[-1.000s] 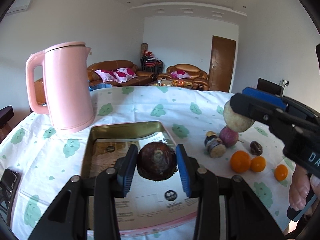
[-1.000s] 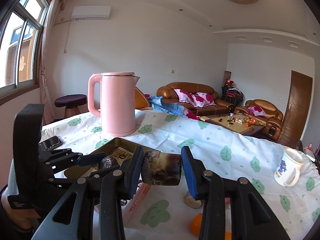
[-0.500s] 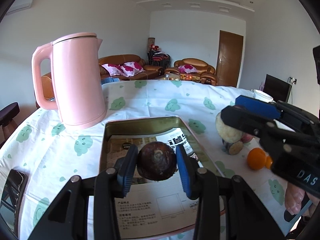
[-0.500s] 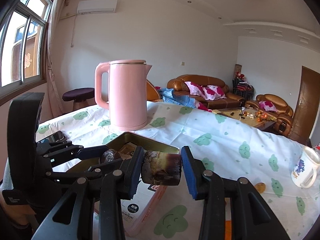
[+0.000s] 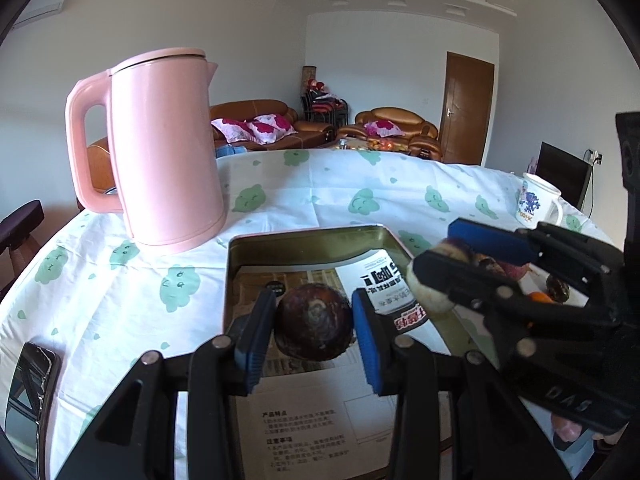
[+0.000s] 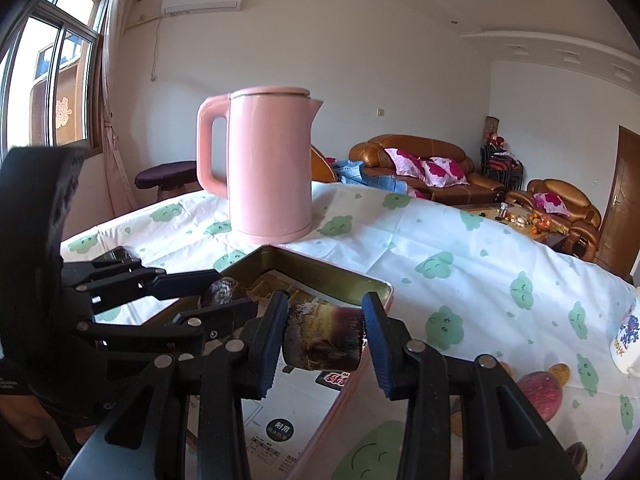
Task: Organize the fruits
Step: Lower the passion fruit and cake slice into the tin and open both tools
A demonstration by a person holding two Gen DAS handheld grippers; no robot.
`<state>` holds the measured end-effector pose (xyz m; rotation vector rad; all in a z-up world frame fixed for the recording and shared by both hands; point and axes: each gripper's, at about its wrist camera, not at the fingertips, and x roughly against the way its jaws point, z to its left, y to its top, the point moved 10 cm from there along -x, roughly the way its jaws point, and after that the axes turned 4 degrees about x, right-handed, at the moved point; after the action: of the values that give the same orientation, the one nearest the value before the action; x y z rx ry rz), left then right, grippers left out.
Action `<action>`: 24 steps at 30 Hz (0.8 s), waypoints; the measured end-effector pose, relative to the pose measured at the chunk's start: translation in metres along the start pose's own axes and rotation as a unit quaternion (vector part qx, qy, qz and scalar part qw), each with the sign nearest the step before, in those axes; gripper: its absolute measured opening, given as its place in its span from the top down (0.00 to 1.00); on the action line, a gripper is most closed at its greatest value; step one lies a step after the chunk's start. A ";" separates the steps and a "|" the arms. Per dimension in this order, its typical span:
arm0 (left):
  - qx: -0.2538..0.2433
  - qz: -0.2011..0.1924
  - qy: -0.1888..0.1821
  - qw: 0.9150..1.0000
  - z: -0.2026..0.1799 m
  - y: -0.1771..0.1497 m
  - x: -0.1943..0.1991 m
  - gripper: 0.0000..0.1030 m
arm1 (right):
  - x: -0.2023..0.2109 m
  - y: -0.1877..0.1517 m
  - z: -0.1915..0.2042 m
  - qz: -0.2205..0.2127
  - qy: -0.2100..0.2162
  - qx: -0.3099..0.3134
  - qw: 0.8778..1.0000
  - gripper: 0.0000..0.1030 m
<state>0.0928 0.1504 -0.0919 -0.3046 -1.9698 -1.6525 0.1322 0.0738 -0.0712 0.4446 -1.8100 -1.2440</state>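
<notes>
**Two fruits held over the tin, release pending**

Left gripper [image 5: 314,326]: clamped on a round dark fruit [image 5: 314,322], blue pads [image 5: 256,334] pressed to both sides, poised above the papers lining the tin [image 5: 304,236]. Right gripper [image 6: 324,338]: clamped on a stubby, cut-ended piece [image 6: 324,338], purple-brown skin with a pale end face, hanging at the tin's right rim; seen from the left wrist view as a pale lump [image 5: 430,290] just beside the rim. Whether either fruit touches the tin floor: cannot be told.

Step in hand, as judged: carrying to the tin, both loads at or near the drop zone, neither set down. Loose on the cloth [image 6: 460,240] to the right: a reddish fruit [image 6: 538,394] and a small orange one [image 5: 538,297], so more trips likely.

Next move, as judged: lower the dark fruit onto the paper and spread the left jaws; bring the cut piece inward past the rim before spreading the right jaws. Care called for with the round fruit, apt to roll on smooth paper, and with the two grippers, close together over one tin.

Bystanders: pink kettle [image 5: 168,148] just behind the tin; mug [image 5: 536,202] far right; phone [image 5: 30,392] at the left edge.
</notes>
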 end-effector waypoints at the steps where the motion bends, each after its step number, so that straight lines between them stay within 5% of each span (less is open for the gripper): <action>1: 0.000 0.001 0.000 1.000 0.000 0.000 -0.001 0.60 | -0.001 -0.001 0.001 0.001 0.001 -0.001 1.000 0.60; 24: 0.021 0.052 -0.009 0.998 0.014 -0.007 -0.023 0.60 | -0.033 -0.017 0.006 0.063 0.020 -0.004 0.998 0.60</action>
<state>0.1050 0.1667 -0.1117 -0.4016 -1.9656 -1.5453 0.1428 0.0921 -0.1018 0.3434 -1.7700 -1.1485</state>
